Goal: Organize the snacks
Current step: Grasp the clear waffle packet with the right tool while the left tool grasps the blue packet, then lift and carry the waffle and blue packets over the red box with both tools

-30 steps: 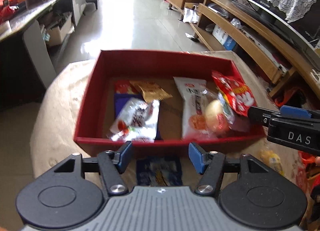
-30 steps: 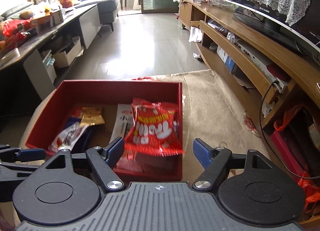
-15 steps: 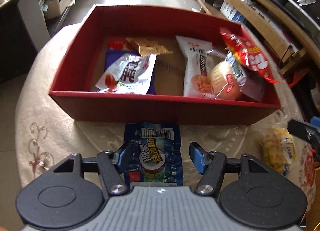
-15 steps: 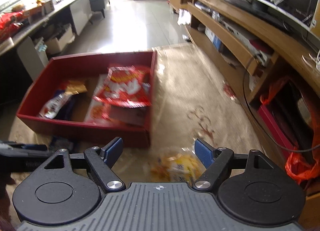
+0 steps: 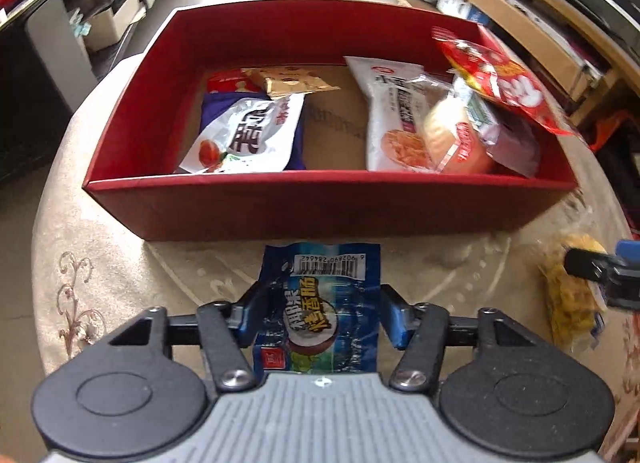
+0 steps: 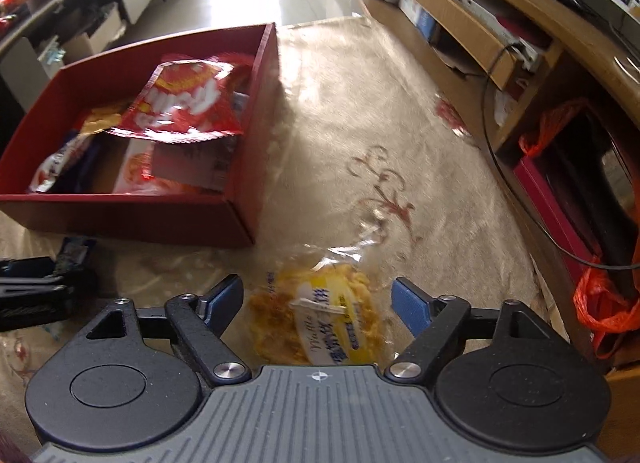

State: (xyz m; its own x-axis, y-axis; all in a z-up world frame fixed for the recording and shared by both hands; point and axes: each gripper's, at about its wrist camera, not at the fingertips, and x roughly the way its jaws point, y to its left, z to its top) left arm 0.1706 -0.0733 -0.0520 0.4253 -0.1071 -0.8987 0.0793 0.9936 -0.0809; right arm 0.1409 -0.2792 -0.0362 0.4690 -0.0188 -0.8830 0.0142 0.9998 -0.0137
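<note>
Lowered since the earlier frame, the left tongs (image 5: 318, 321) have just been closing around the blue packet (image 5: 320, 303), which lies flat just before the red box (image 5: 320, 207); contact is not certain. Right view: right tongs (image 6: 318, 301), lowered too and just opening, stand spread astride the yellow waffle packet (image 6: 316, 315), near the box's corner. Both packets await boxing. A beige embroidered cloth (image 6: 360, 135) covers the surface; wooden shelving (image 6: 460, 19) lies beyond.

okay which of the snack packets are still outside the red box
Two: the blue packet lying in front of the box, between the left gripper's fingers, and the yellow packet between the right gripper's. All others lie inside.
</note>
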